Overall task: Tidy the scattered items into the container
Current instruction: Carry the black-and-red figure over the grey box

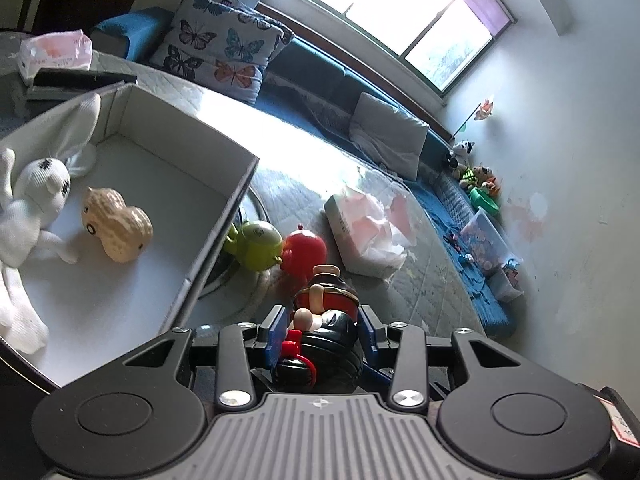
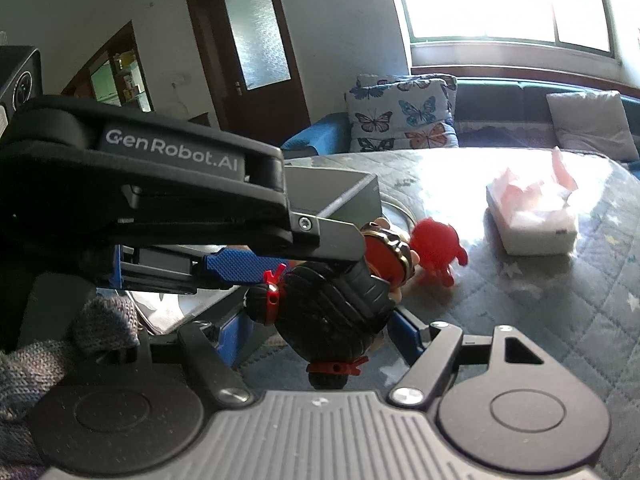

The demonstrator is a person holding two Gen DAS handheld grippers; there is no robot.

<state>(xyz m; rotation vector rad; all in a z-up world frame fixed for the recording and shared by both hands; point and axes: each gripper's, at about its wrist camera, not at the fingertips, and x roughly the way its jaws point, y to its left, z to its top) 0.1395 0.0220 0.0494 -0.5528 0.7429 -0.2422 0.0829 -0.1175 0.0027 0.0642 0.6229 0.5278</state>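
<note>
A doll [image 1: 324, 292] with black hair, red hair ties and a red body hangs above the table, and my left gripper [image 1: 322, 316] is shut on it just right of the grey box [image 1: 216, 248]. The box holds a white plush rabbit [image 1: 36, 188] and a peanut toy [image 1: 116, 228]. A green toy [image 1: 256, 244] and a red toy [image 1: 304, 252] lie on the table by the box wall. In the right wrist view the left gripper [image 2: 320, 264] reaches in from the left with the doll [image 2: 332, 300]. My right gripper [image 2: 322, 332] stands open around the doll's hair, with a gap on its left side.
A tissue pack [image 1: 364, 232] sits on the quilted table cover [image 1: 420, 280] beyond the toys, and appears at the right as the tissue pack [image 2: 532, 220]. A knit-gloved hand [image 2: 100, 324] shows at lower left. A sofa with butterfly cushions [image 1: 216, 44] runs behind the table.
</note>
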